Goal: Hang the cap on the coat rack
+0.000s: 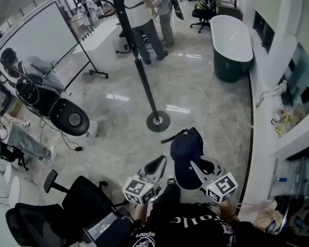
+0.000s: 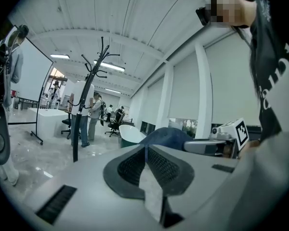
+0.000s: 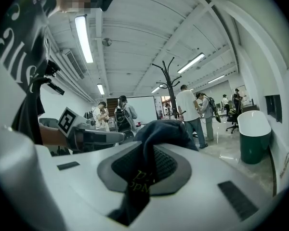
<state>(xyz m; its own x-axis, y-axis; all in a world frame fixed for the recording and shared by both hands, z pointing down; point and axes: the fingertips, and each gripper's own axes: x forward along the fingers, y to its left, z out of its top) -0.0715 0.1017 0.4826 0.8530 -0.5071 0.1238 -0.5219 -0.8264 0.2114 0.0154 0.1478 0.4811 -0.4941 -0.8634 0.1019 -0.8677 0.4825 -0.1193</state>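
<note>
Right tool [image 3: 147, 163]: closed on the dark navy cap [image 1: 186, 153]. The cloth is pinched between the pads, and its crown bulges out past the tips toward the coat rack [image 1: 142, 71].
Left tool [image 2: 145, 149]: jaws together with nothing between them. It is held beside the right tool and aimed roughly level at the coat rack.
Cap: carried off the marble floor [image 1: 195, 96] on the person's side of the coat rack's round base, near the base but apart from it. It is not on any hook.
Coat rack: black pole, upright, with curved hooks at the top.
Surroundings: white bathtub [image 1: 232, 42] right of the coat rack, whiteboard [image 1: 36, 40] left of it, two people standing just behind it.
</note>
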